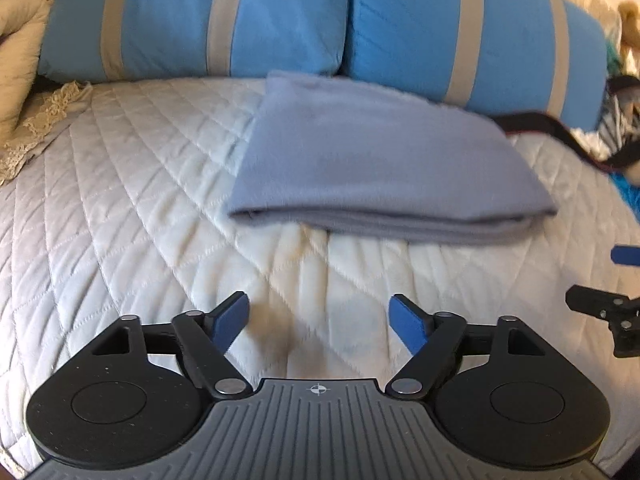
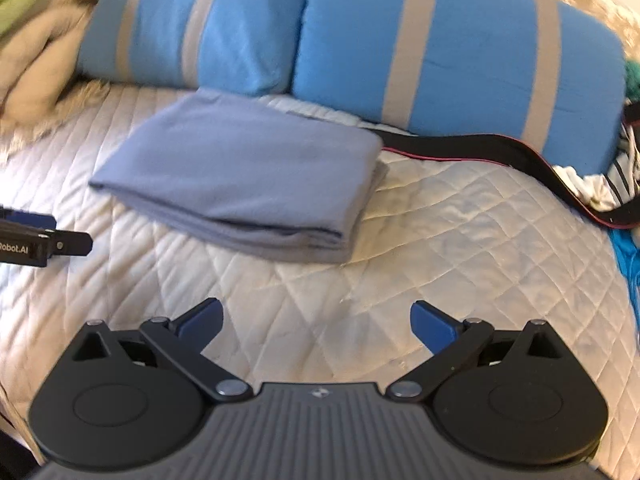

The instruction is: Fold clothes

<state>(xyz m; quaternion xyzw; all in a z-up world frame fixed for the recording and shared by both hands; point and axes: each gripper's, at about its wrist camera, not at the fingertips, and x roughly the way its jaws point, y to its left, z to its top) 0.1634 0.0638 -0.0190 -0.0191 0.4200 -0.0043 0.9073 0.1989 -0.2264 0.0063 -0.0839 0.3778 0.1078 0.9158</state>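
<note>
**Folded grey cloth lies clear of both sets of fingers**

The grey cloth (image 1: 384, 160) sits on the white quilted bedspread (image 1: 120, 200) as a neat, flat, layered rectangle, its stacked edges facing the two tools. Its far side reaches up to the two blue pillows with beige stripes (image 1: 192, 20), which stand propped just behind it. A black strap with a thin red edge (image 2: 460, 150) runs off from the cloth's right-hand corner along the foot of the pillows, towards a jumble of striped and turquoise fabric at the bed's edge.

The left gripper (image 1: 320, 320) hangs over bare quilt on the near side of the cloth, its blue-padded fingers (image 1: 230, 322) spread wide with nothing between them. The cloth's folded edge lies beyond the fingertips, apart from them.

The right gripper (image 2: 316, 322) is likewise on the near side of the cloth and a little to its right, fingers splayed wide and empty over the quilt. The cloth's nearest corner is ahead of its left finger, not touching it.

Rumpled beige bedding (image 1: 24, 40) is heaped to the cloth's far left.
</note>
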